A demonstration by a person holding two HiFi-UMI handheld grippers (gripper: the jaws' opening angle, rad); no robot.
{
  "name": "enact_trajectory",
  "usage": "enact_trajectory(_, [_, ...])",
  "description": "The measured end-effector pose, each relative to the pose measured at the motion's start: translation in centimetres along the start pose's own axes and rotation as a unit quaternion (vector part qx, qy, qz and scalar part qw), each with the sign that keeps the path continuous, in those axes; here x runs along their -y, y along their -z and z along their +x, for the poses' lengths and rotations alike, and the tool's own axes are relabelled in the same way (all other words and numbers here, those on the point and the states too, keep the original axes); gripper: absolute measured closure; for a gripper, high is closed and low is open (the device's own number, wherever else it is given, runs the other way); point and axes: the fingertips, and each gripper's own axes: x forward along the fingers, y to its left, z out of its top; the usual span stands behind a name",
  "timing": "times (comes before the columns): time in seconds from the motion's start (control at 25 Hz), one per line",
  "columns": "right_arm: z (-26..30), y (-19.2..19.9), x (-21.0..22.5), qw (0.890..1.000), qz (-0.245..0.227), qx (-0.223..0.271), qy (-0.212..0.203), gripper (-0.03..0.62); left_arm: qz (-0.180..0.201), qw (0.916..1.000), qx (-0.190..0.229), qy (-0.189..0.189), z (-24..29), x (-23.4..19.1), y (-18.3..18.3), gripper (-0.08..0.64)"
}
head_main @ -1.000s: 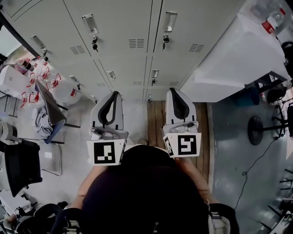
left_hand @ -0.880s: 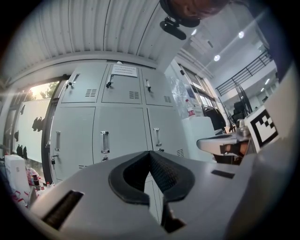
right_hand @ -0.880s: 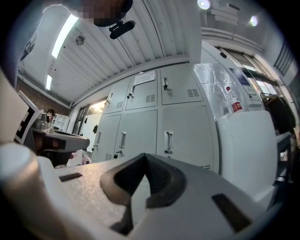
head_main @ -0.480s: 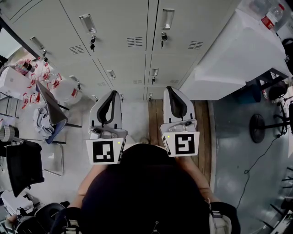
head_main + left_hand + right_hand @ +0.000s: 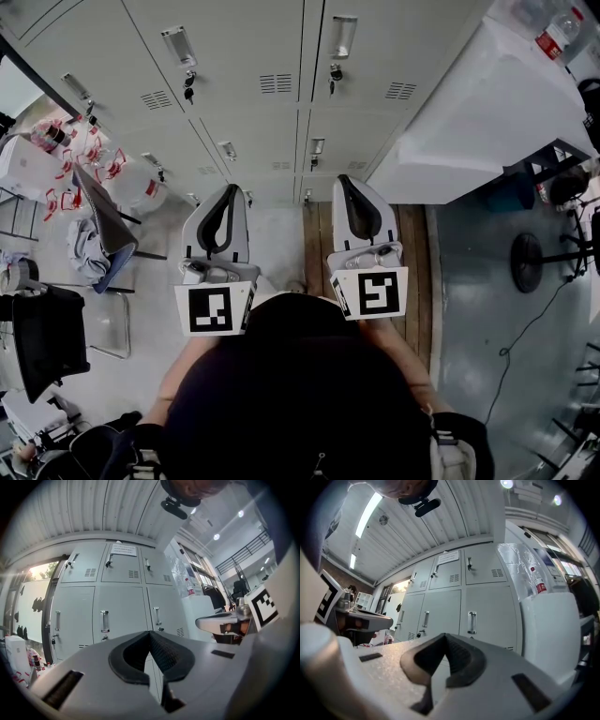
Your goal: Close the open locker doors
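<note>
Lockers (image 5: 281, 56) with doors flush, contents unseen; left hand-held gripper (image 5: 231, 191) and right hand-held gripper (image 5: 347, 181) both clenched tip to tip

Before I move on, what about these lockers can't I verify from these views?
Left end of the locker bank: cut off by the head view's edge and glare-washed at the left gripper view's rim, so an open door there is unconfirmed.
Bottom lockers: largely hidden behind the left gripper and right gripper in their own views.
Paper label: too small to read.
</note>
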Motion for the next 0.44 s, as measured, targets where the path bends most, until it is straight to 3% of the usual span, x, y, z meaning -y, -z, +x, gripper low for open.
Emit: enact_trajectory(0.44, [0.15, 0.18, 0.06, 1.000, -0.003, 0.000, -0.001, 0.592, -0.001, 1.0000, -0.004, 0.004, 0.16, 0.28, -0.02, 0.560])
